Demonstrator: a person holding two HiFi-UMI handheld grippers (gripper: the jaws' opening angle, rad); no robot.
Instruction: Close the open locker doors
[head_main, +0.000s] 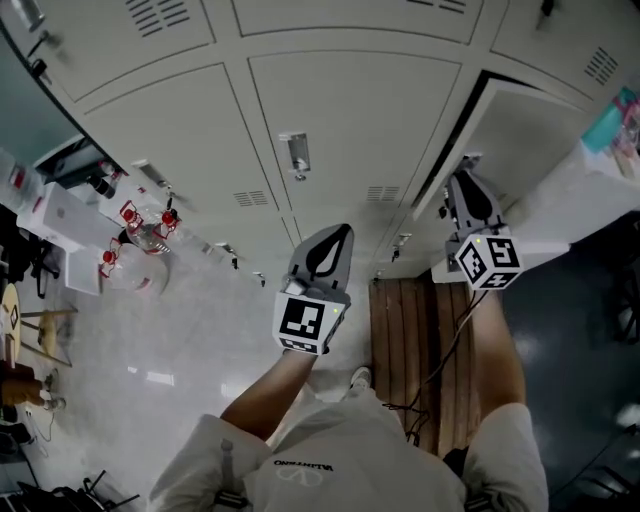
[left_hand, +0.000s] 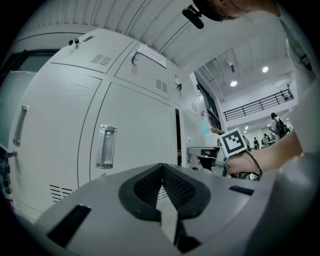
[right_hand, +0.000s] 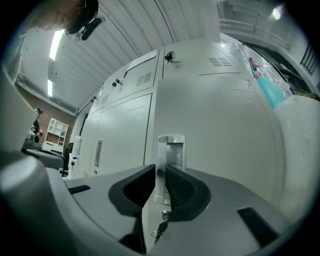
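Locker aisle: free at left, crowded at right.
The open locker door (head_main: 520, 130) juts out from the locker wall (head_main: 350, 100), with a slatted wooden platform (head_main: 408, 340) on the floor (head_main: 190, 330) beside it. Left of the platform the floor gives passage as far as the cluttered counter (head_main: 66, 228). A handle (head_main: 296, 153) stands proud of a shut door.

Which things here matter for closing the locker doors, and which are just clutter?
Job: open locker door, its handle, right gripper closed on that handle, left gripper shut and empty.
Lying about: wooden slats on the floor, red-topped items at left, teal container right of the door.
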